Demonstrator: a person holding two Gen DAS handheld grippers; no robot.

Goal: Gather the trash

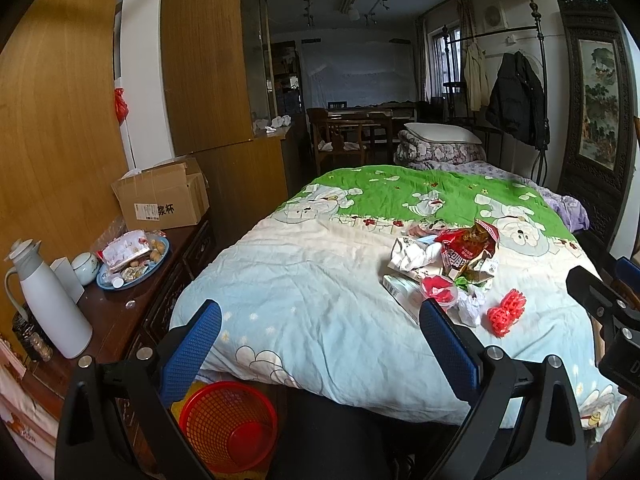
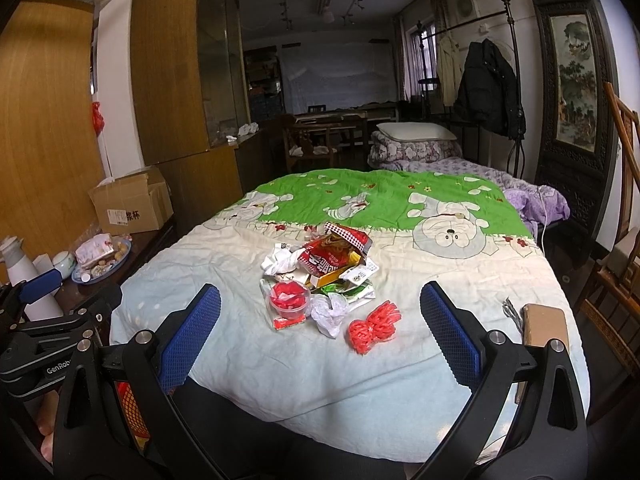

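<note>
A heap of trash (image 2: 328, 268) lies on the bed's quilt (image 2: 248, 344): a red snack bag (image 2: 336, 256), crumpled white paper (image 2: 330, 314), a clear cup with red scraps (image 2: 289, 300) and a red foam net (image 2: 374, 326). The heap also shows in the left wrist view (image 1: 444, 264). A red mesh waste basket (image 1: 228, 424) stands on the floor at the bed's near left corner. My left gripper (image 1: 320, 344) is open and empty above the bed's near edge, left of the heap. My right gripper (image 2: 320, 336) is open and empty, just short of the heap.
A dark wooden cabinet (image 1: 116, 320) left of the bed carries a white thermos (image 1: 48, 300), a blue plate of snacks (image 1: 134, 262) and a cardboard box (image 1: 164, 196). A brown flat box (image 2: 546, 324) lies on the bed's right edge. A wooden chair (image 2: 616, 280) stands to the right.
</note>
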